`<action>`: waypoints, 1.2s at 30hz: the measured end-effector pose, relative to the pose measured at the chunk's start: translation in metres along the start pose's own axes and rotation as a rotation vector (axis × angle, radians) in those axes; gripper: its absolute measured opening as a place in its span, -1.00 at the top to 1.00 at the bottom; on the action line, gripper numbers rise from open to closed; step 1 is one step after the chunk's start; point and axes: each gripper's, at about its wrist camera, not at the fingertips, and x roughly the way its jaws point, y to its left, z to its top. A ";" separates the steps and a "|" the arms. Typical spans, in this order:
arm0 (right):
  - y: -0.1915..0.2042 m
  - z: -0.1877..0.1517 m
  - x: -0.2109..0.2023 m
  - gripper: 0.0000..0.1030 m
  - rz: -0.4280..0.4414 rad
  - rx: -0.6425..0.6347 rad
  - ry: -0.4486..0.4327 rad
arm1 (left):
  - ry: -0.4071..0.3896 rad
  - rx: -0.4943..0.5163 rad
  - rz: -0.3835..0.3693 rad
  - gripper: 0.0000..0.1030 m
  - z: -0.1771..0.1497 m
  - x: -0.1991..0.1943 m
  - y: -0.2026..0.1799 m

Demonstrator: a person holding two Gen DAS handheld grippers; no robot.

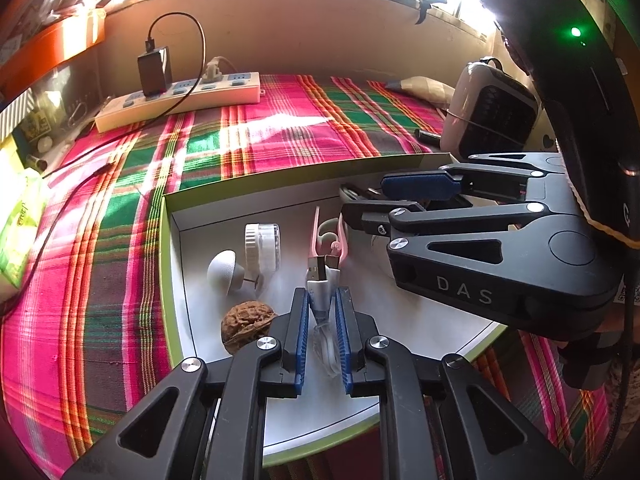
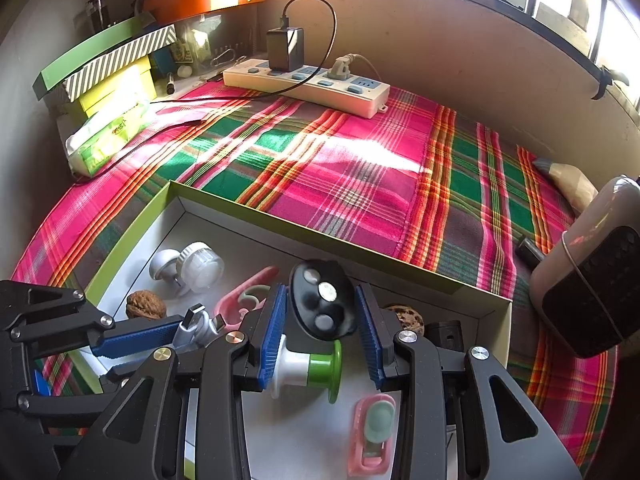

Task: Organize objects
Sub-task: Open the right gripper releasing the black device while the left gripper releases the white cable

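Note:
A white box with a green rim (image 1: 166, 264) (image 2: 132, 232) lies on the plaid cloth. My left gripper (image 1: 322, 294) is low over its floor, shut on a silver USB adapter (image 1: 320, 284) (image 2: 196, 322) with a clear cable end. My right gripper (image 2: 320, 288) (image 1: 364, 198) hangs over the box's right part, shut on a black oval piece (image 2: 322, 300) with three pale discs. In the box lie a walnut (image 1: 246, 322), a white mushroom-shaped knob (image 1: 224, 268), a ribbed clear cap (image 1: 262, 248), a pink clip (image 2: 244, 296), a green and white spool (image 2: 312, 368) and a pink case (image 2: 372, 432).
At the back of the cloth (image 2: 360, 168) stands a cream power strip (image 1: 180, 98) (image 2: 308, 84) with a black charger (image 2: 285, 50) plugged in. A pink and black speaker (image 1: 492, 116) (image 2: 588, 284) sits right of the box. Left are a tissue pack (image 2: 108, 136) and stacked boxes (image 2: 116, 64).

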 end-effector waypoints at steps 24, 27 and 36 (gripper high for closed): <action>0.002 -0.003 -0.010 0.13 -0.010 0.005 -0.017 | -0.005 -0.011 0.013 0.48 -0.001 -0.006 0.002; 0.000 -0.004 -0.014 0.13 -0.008 0.019 -0.024 | -0.013 -0.016 0.020 0.48 -0.001 -0.010 0.002; -0.001 -0.014 -0.033 0.05 -0.009 0.074 -0.054 | -0.041 -0.017 0.055 0.46 -0.004 -0.025 -0.003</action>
